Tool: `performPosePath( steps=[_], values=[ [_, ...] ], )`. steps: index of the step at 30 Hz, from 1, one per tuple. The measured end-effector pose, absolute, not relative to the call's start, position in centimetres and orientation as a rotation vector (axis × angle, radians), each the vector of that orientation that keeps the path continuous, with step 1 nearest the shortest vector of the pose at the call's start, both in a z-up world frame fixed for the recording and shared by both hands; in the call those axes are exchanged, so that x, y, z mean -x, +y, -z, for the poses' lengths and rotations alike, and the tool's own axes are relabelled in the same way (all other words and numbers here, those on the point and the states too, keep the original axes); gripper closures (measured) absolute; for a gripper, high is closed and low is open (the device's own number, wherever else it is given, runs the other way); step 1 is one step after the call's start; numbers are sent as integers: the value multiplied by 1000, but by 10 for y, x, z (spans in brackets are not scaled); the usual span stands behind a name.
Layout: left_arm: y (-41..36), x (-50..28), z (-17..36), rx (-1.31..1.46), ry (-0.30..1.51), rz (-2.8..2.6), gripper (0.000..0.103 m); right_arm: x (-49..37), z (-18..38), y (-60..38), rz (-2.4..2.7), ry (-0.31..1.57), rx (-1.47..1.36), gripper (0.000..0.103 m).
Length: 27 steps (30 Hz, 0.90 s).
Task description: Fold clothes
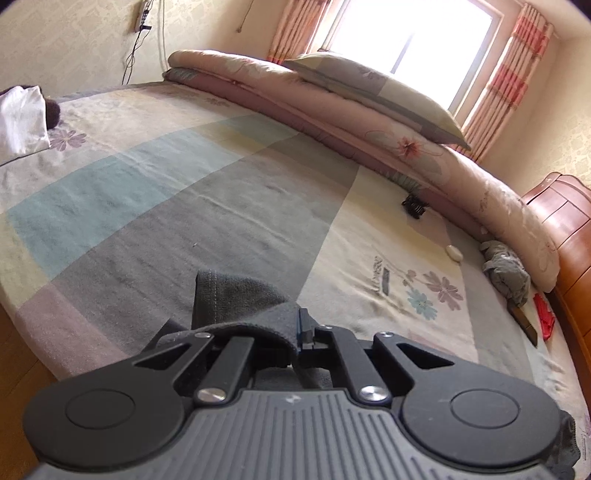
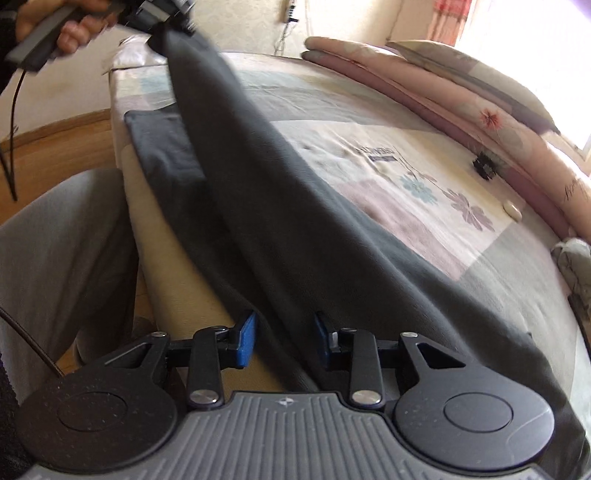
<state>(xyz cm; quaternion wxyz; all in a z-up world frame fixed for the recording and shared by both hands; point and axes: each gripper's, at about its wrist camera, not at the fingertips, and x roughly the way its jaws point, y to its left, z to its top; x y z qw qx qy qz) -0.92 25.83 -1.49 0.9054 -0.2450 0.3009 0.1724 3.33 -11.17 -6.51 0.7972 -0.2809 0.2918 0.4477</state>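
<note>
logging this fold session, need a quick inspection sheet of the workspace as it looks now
surface: patchwork pastel bed sheet, mostly flat
job's things: dark grey cloth garment stretched between both grippers
clutter: black hair claw clip, crumpled grey rag, red item, white folded cloth
grippers: left hand-held gripper shut on garment; right hand-held gripper open, cloth between blue pads
cables: black cord hanging from left handle
surroundings: folded pink quilt, window, striped curtains
</note>
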Motion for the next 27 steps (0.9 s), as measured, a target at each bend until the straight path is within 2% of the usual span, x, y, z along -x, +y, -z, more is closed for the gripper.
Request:
performPosePath(
  steps=[7, 11, 19, 21, 22, 23, 27],
  values=[
    [272, 8, 61, 587, 718, -411, 100, -35, 62, -109, -979, 616, 619, 68],
    [276, 9, 59, 599, 714, -408, 98, -29, 70, -97, -984, 583, 767, 76],
    [281, 8, 65, 605, 723, -412, 97, -11, 80, -108, -955, 494, 1011, 77],
    [281, 8, 66, 609, 720, -411, 97, -8, 83, -104, -946, 465, 1038, 82],
    [281, 9, 65, 611, 718, -411, 97, -4, 84, -101, -942, 448, 1061, 96],
    [281, 9, 64, 608, 715, -408, 98, -3, 84, -100, -936, 430, 1073, 100],
    [279, 16, 51, 587, 683, -392, 98, -5, 66, -109, -948, 431, 1003, 100]
  ],
)
